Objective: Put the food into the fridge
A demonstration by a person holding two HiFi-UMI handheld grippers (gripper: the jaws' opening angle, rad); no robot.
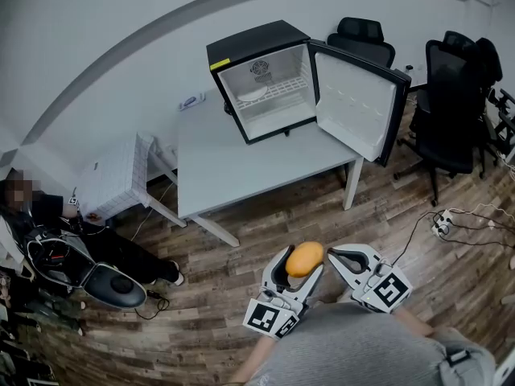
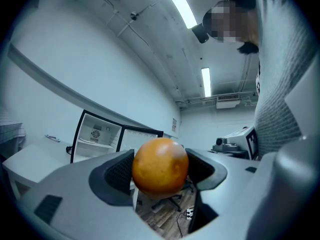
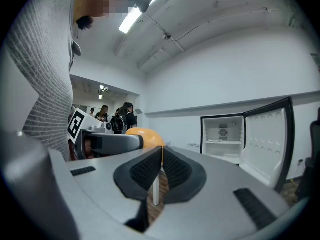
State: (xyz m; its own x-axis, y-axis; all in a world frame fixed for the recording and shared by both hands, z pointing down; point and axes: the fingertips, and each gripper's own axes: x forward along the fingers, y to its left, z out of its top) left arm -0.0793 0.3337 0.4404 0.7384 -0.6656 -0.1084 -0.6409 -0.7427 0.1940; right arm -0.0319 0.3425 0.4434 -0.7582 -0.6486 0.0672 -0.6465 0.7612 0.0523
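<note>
My left gripper [image 1: 299, 262] is shut on an orange fruit [image 1: 305, 258], held close to my body over the wooden floor. The same orange [image 2: 160, 165] fills the space between its black pads in the left gripper view. Just to the right, my right gripper [image 1: 338, 257] is shut with nothing in it; its pads [image 3: 161, 171] meet. The orange [image 3: 145, 136] shows beyond it at the left. The small black fridge [image 1: 261, 79] stands on the grey table [image 1: 241, 163] ahead, its door [image 1: 356, 103] swung wide open to the right. A white plate [image 1: 251, 93] lies on its wire shelf.
Black office chairs [image 1: 459, 111] stand at the right of the table. A white stool [image 1: 121, 175] is at the table's left, and a seated person [image 1: 56, 232] with bags is on the floor further left. A power strip with cables [image 1: 441, 225] lies on the floor at the right.
</note>
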